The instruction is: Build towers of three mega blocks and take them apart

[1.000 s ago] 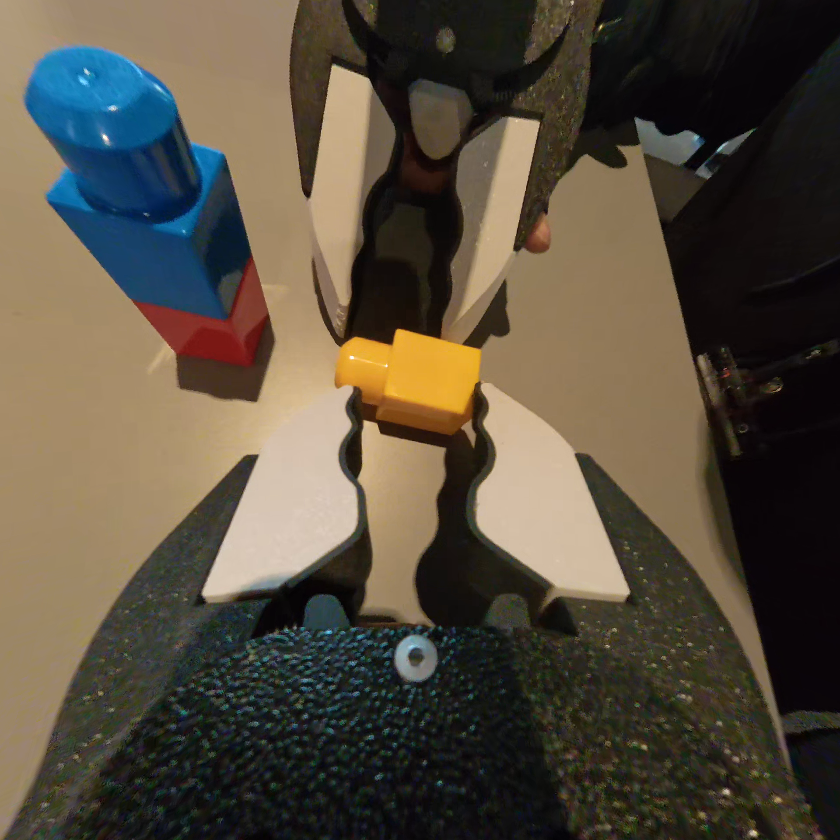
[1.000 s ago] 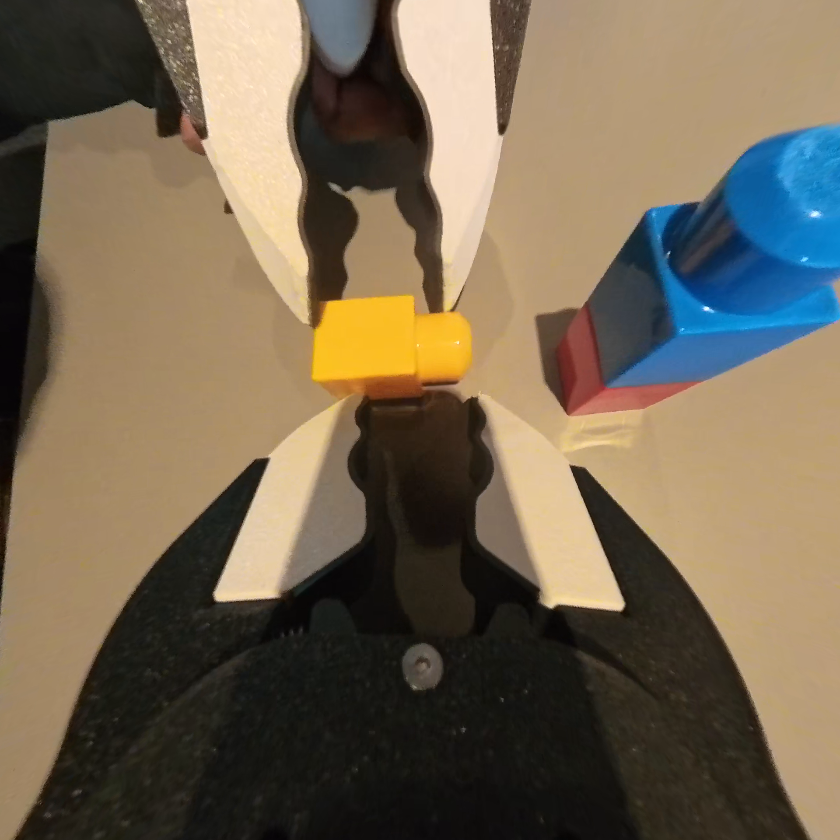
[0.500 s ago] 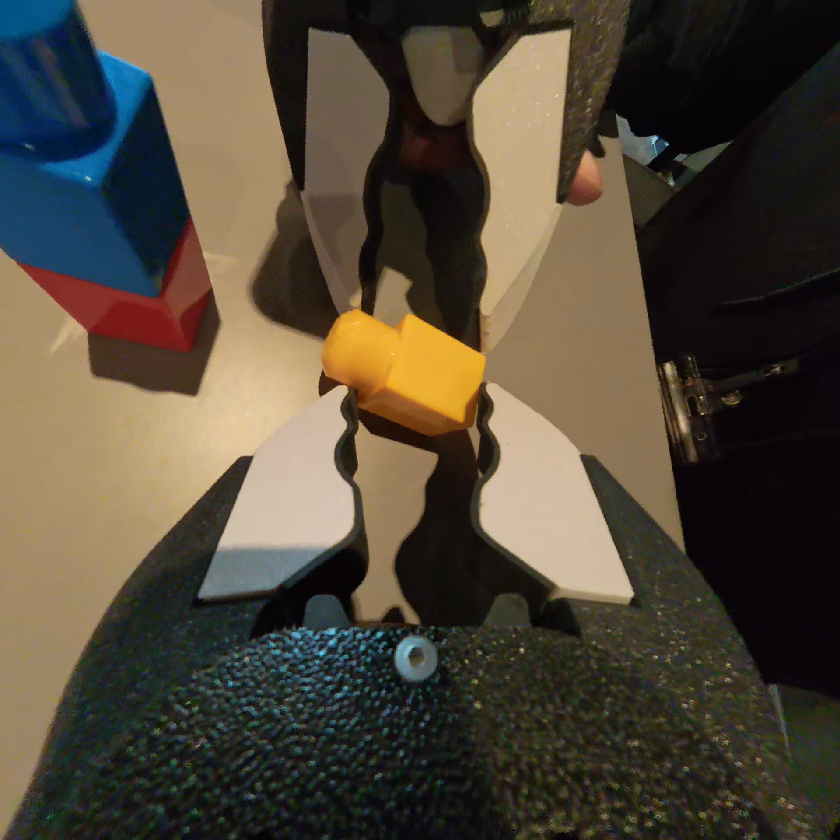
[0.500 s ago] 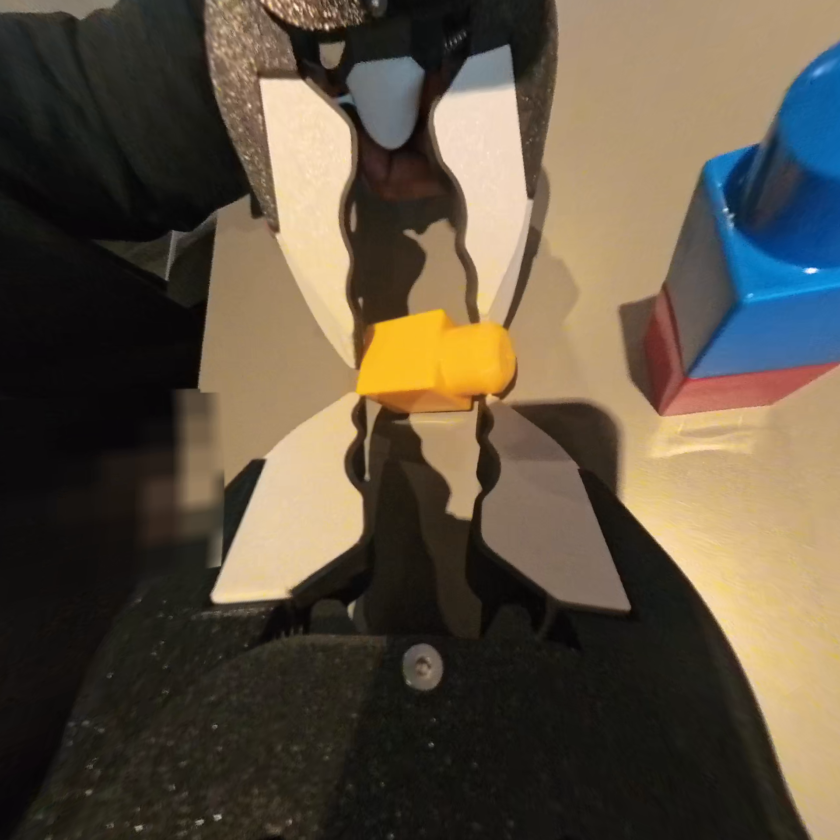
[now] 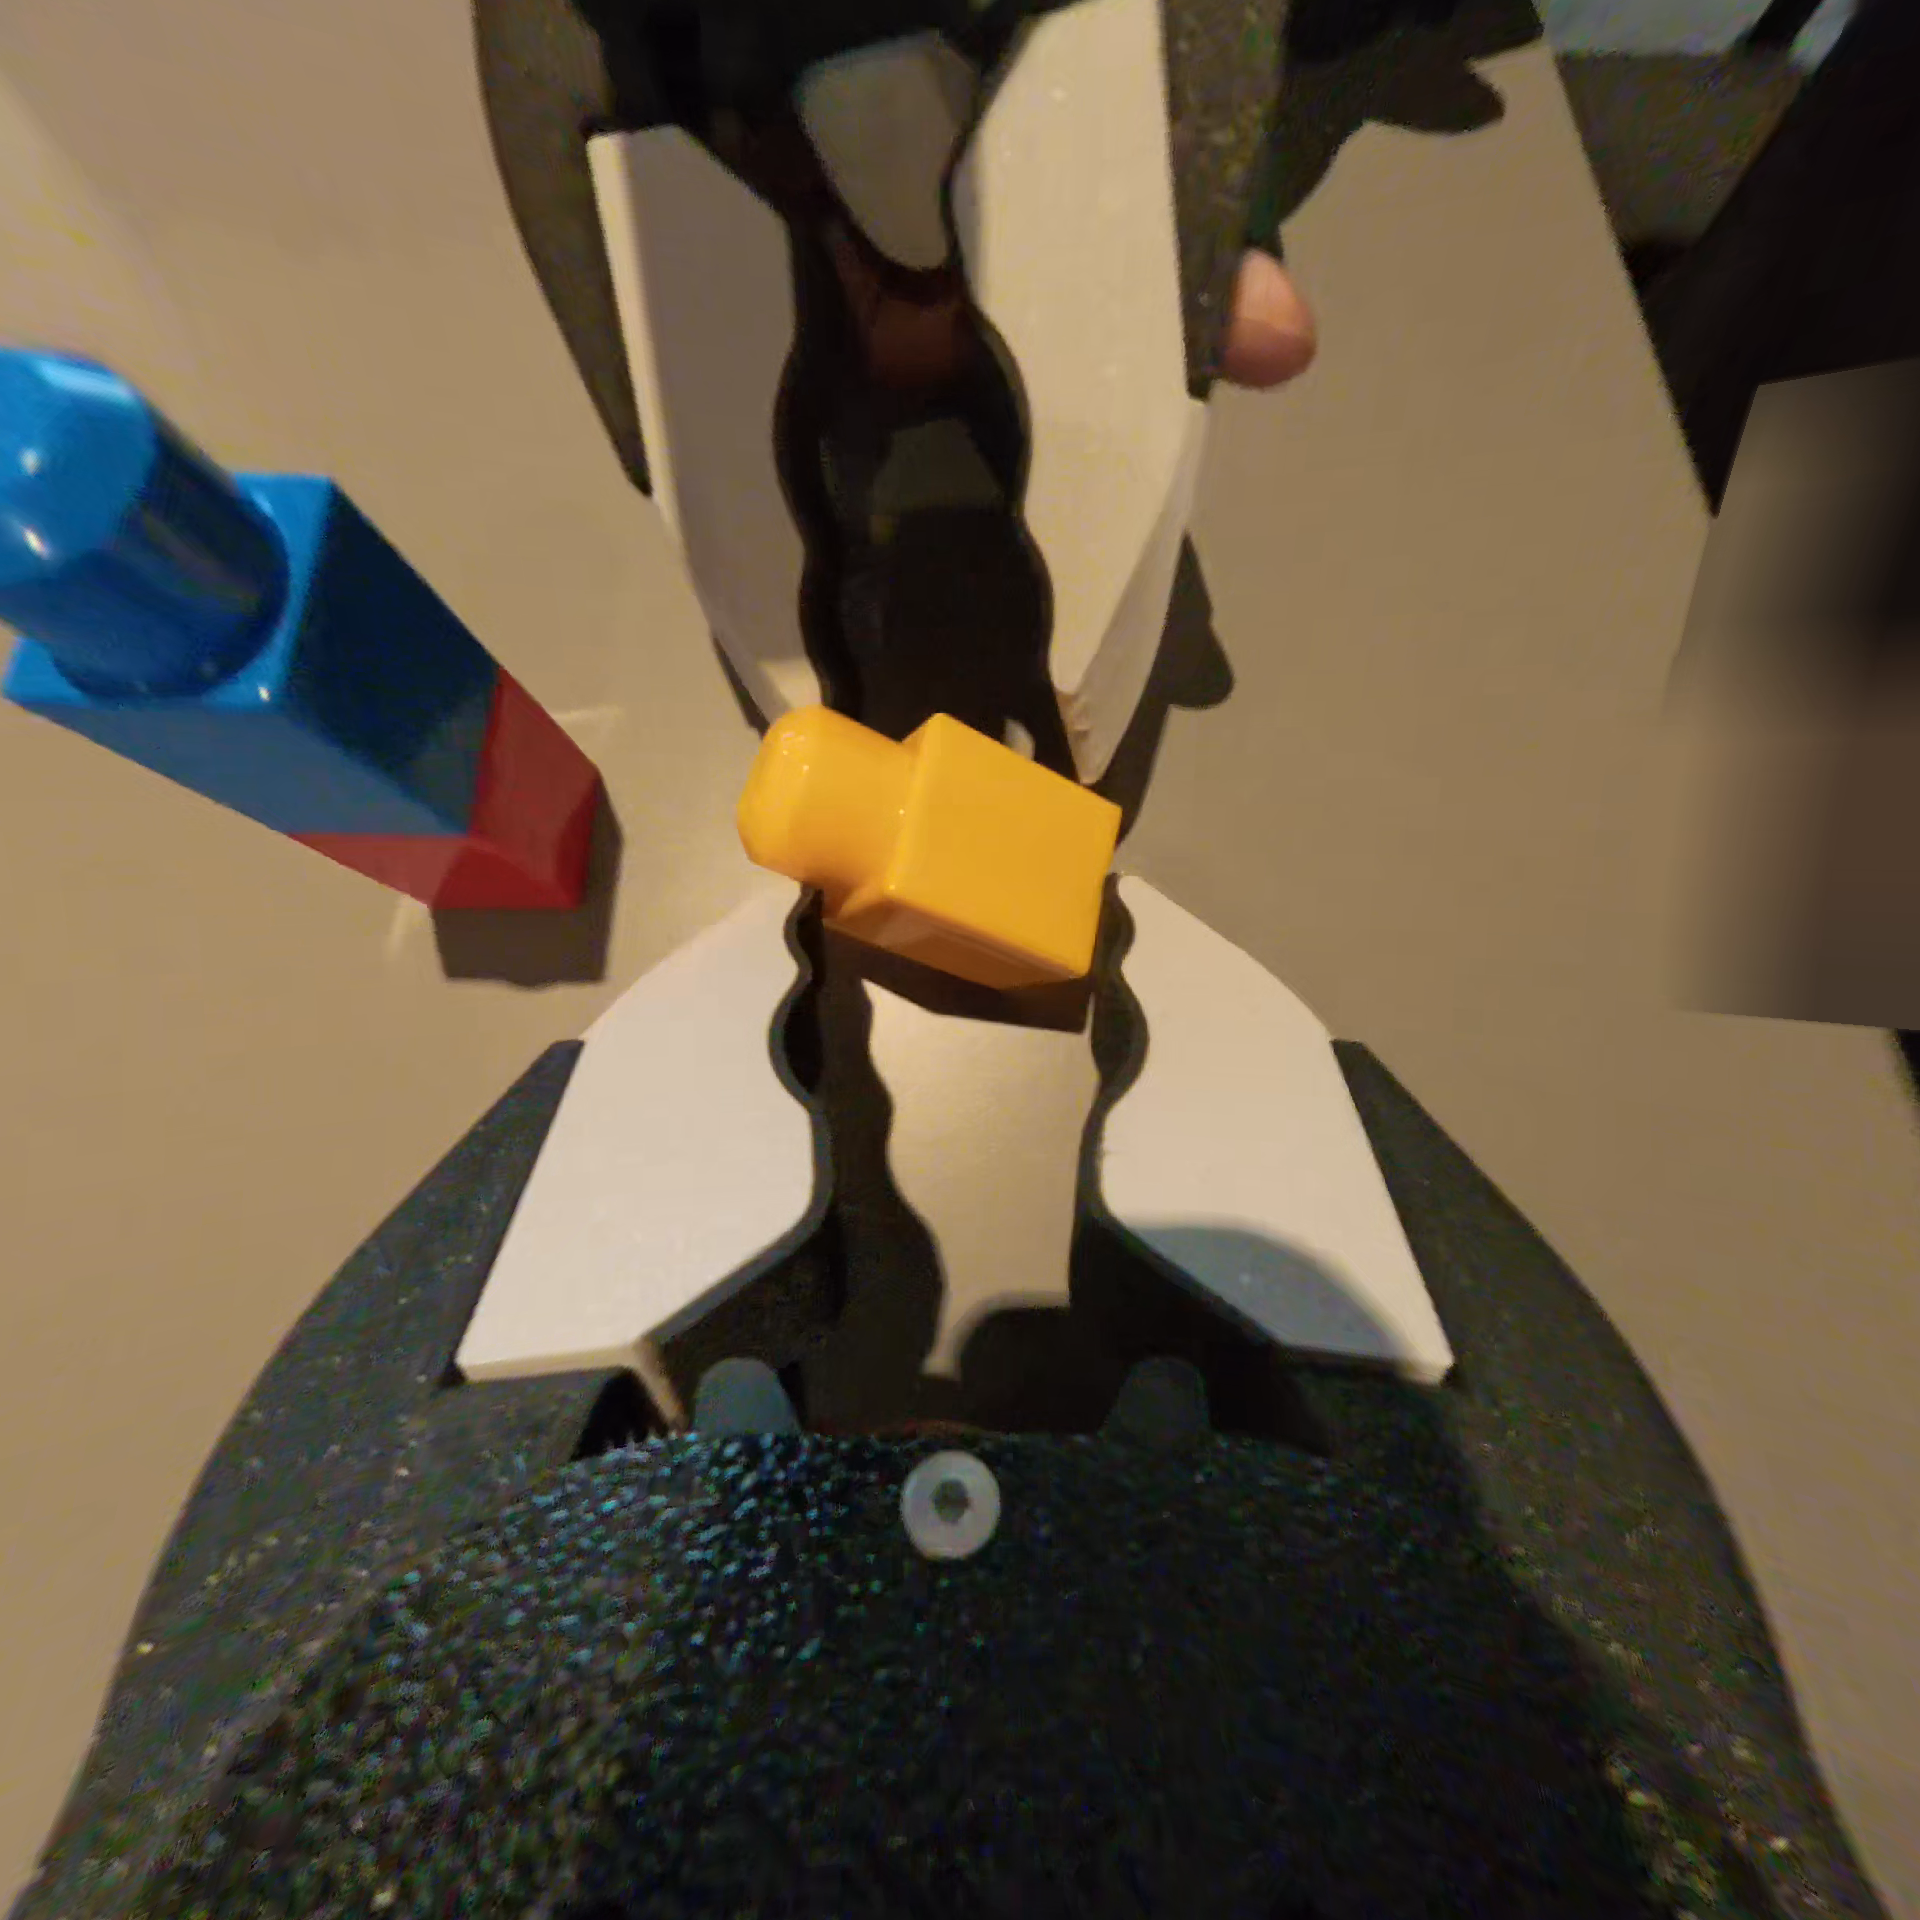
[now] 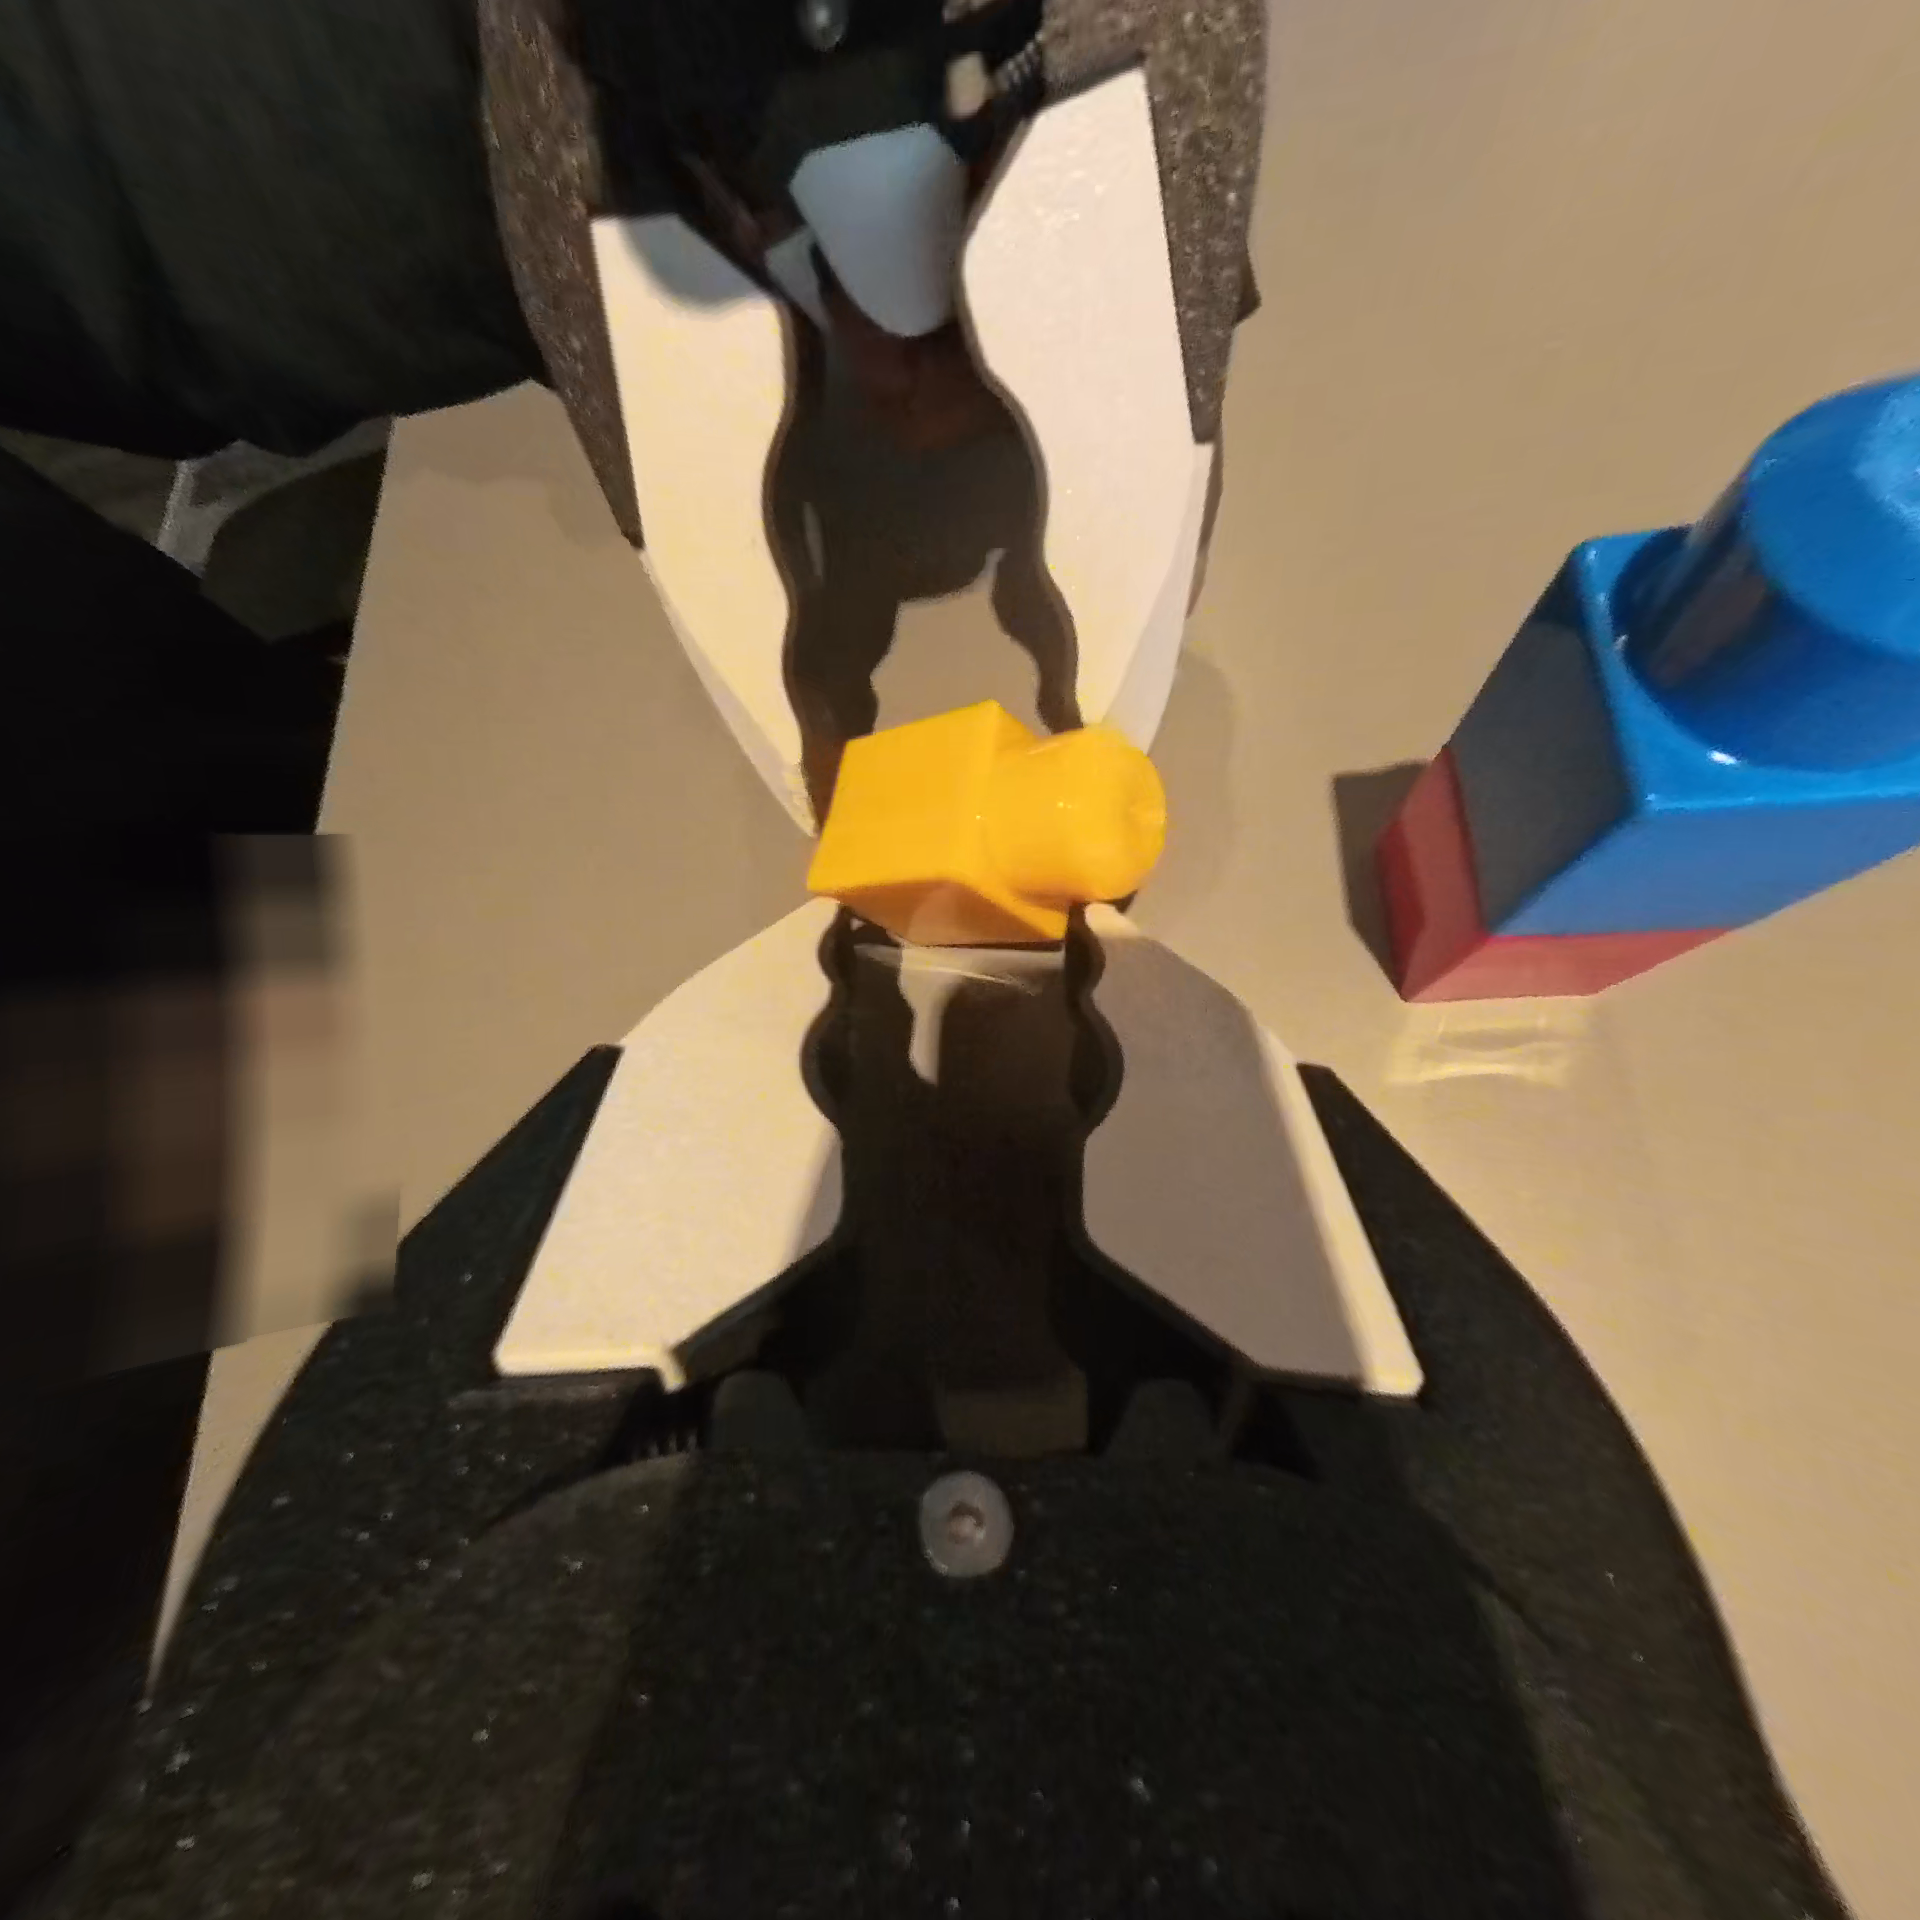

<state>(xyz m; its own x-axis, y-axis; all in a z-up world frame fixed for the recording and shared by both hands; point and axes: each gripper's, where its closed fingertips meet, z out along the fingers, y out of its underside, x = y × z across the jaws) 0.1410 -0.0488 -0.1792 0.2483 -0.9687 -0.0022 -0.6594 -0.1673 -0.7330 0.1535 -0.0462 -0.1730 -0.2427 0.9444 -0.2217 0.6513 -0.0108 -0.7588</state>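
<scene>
The yellow block (image 5: 925, 852) lies on its side between two grippers that face each other over the beige table (image 5: 260, 1195). The left gripper (image 5: 956, 914) has its fingers closed on the block's square body, the round stud pointing left toward the tower. The right gripper (image 6: 951, 920) also meets the block at its fingertips (image 6: 800, 935) — whether it truly squeezes it cannot be told. Near the block but apart from it stands a two-block tower — a blue block (image 6: 1714, 748) on a red block (image 6: 1455, 894). A dark sleeve (image 6: 239, 208) shows behind the far gripper.
</scene>
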